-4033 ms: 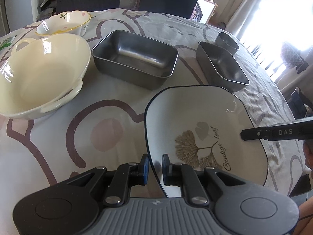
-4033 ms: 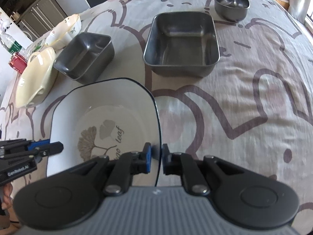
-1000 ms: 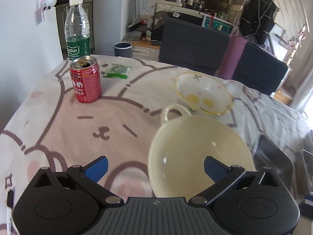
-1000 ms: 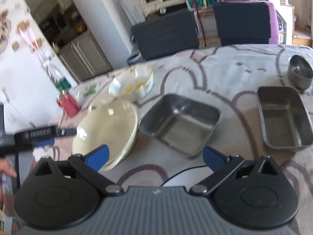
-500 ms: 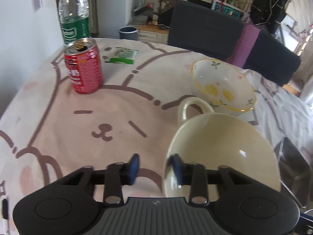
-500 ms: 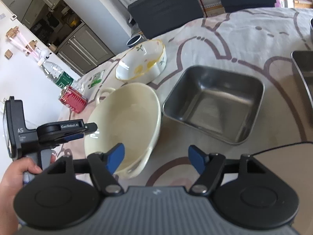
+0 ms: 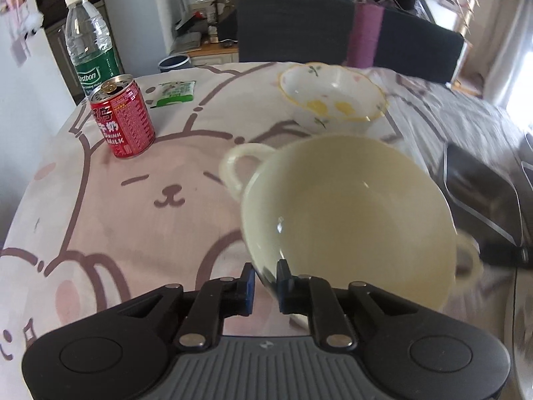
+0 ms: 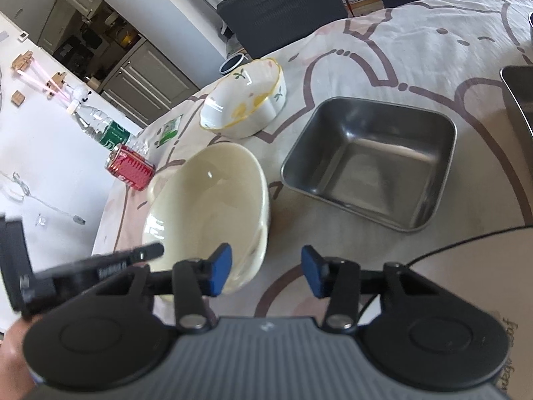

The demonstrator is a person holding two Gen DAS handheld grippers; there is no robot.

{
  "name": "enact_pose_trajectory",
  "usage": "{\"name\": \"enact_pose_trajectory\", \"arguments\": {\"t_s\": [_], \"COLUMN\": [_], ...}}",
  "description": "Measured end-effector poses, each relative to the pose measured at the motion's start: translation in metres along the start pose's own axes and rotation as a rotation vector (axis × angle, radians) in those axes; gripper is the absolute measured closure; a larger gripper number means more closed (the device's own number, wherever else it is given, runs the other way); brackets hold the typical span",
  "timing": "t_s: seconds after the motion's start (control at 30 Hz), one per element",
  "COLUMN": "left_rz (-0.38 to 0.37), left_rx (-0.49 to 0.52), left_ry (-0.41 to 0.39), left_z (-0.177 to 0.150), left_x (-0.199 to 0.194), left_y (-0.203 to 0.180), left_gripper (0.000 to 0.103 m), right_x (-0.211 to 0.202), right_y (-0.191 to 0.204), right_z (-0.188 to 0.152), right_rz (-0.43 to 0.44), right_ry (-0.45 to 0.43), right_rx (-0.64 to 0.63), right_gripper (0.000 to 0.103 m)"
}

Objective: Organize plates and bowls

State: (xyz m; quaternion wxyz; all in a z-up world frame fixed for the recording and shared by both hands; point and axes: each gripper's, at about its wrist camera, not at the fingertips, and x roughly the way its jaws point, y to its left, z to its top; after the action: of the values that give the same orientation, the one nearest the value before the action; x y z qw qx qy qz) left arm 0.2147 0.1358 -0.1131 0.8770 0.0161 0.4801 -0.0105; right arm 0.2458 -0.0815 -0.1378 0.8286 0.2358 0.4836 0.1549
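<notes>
Since a sec ago both grippers went from wide open and hovering to down at the cream bowl (image 7: 349, 220). The left gripper (image 7: 266, 283) had just been closing, and its blue pads were clamped on the bowl's near rim, one pad outside and one inside. The right gripper (image 8: 265, 271) had been closing too but was only about halfway, w/ its left pad just beside the bowl's wall on the handle side and the right pad over bare tablecloth (image 8: 416, 50), so not gripping anything yet afaict.

The bowl sat on the cloth, looking tilted in the left cam, though that pic was blurry at the right edge so can't swear to it. Behind it was the flowery bowl (image 7: 331, 100) w/ a yellow rim, well apart from the cream one. A square metal tin (image 8: 371, 163) sat just beside the cream bowl on its right. Red milk can (image 7: 122, 118), water bottle (image 7: 90, 41) and a small green packet (image 7: 173, 93) were at the far left of the table. Edge of the black-rimmed plate (image 8: 466, 266) showed at lower right in the right cam.
</notes>
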Motion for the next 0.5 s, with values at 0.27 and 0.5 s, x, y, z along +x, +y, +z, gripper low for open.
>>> {"name": "enact_pose_trajectory", "arguments": {"t_s": [0.27,0.5], "left_rz": [-0.119,-0.093], "left_rx": [-0.099,-0.228], "left_ry": [0.034,-0.036], "left_z": [-0.031,-0.019], "left_x": [-0.023,-0.017], "left_y": [0.011,0.042], "left_gripper": [0.074,0.036], "right_x": [0.001,-0.002], "right_y": [0.000,0.014], "right_z": [0.003,0.004], "right_rz": [0.058,0.004], "right_ry": [-0.001,-0.099], "right_rx": [0.010,-0.069], "right_gripper": [0.049,0.006]}}
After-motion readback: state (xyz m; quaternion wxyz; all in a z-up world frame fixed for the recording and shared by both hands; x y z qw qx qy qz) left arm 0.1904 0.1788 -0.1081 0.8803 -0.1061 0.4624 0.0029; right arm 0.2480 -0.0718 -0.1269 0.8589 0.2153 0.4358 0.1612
